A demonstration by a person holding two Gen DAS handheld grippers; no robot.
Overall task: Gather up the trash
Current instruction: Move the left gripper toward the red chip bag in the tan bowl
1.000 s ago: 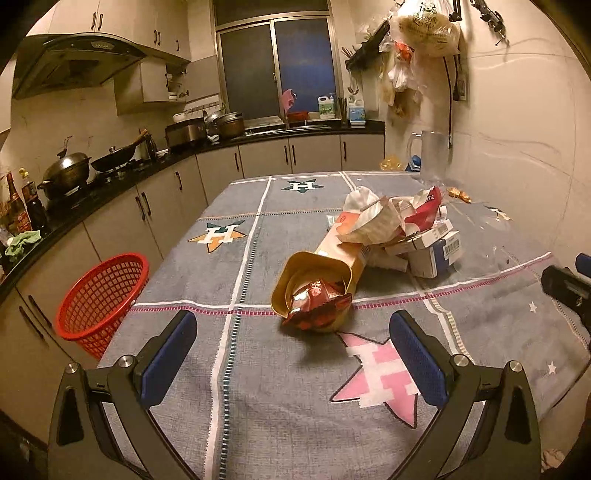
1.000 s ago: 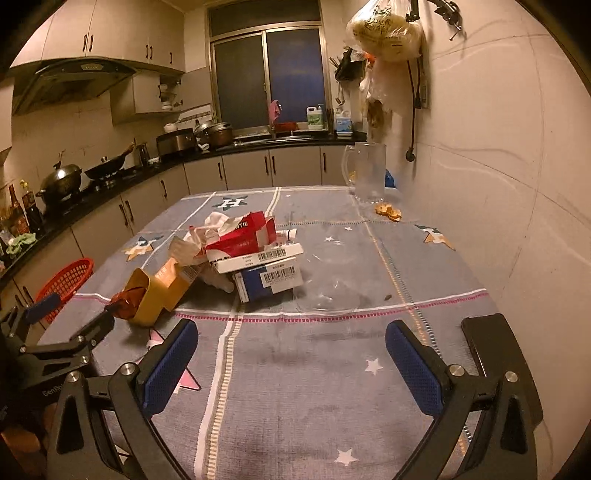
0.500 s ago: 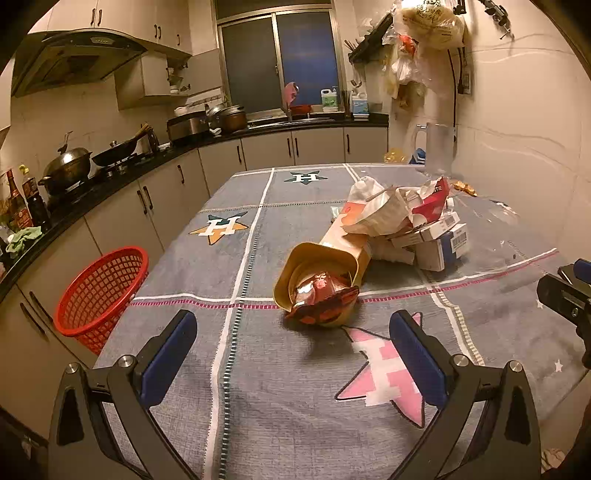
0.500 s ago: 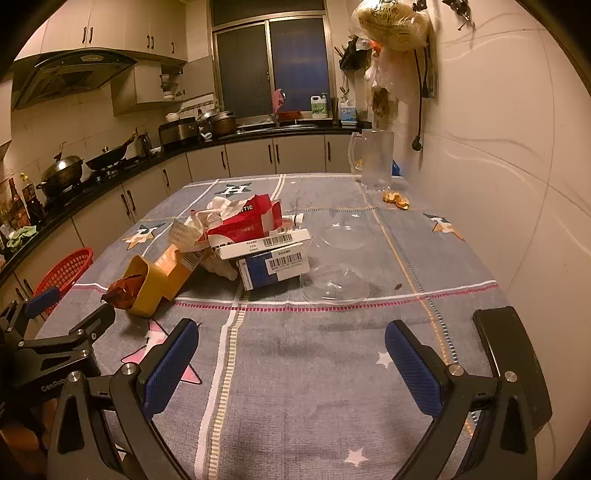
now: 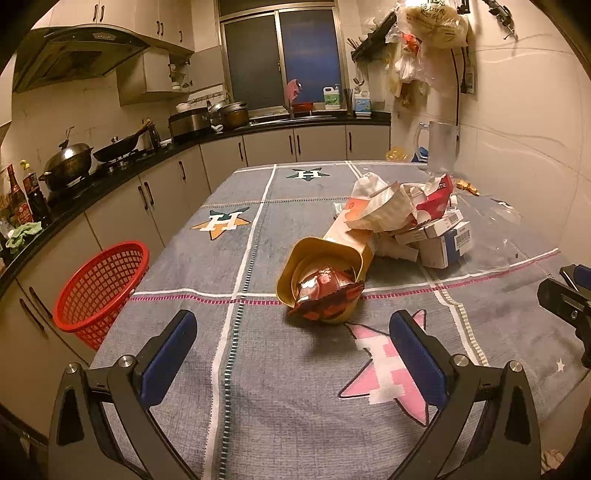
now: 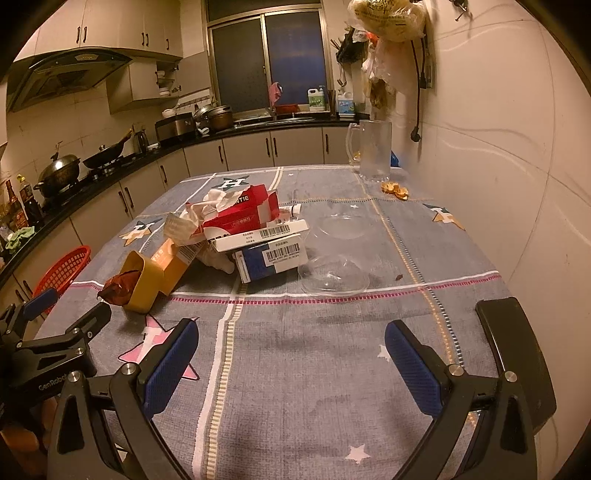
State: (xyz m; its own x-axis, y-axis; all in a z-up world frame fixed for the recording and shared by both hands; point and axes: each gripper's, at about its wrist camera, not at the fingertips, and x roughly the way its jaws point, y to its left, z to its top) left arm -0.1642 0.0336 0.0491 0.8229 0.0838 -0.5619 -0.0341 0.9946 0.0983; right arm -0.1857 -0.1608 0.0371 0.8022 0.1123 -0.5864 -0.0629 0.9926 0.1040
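A kitchen at night: a grey tablecloth (image 5: 280, 406) with star motifs covers the table; a clear glass pitcher (image 6: 373, 151) stands at its far end by the tiled wall, orange peel scraps (image 6: 395, 189) just beside it; along the dark counter (image 5: 122, 173) sit a lidded pot (image 5: 68, 164) and a wok (image 5: 116, 147) under the range hood (image 5: 74, 55); sauce bottles (image 5: 22, 199) and a green cloth (image 5: 22, 233) lie at the counter's near end; plastic bags (image 6: 384, 22) hang high on the wall; detergent jugs (image 6: 317, 99) line the dark window (image 6: 269, 62).

Dim warm kitchen; dark window (image 5: 282, 61); pale cabinets (image 5: 295, 146); black counter (image 5: 155, 157).
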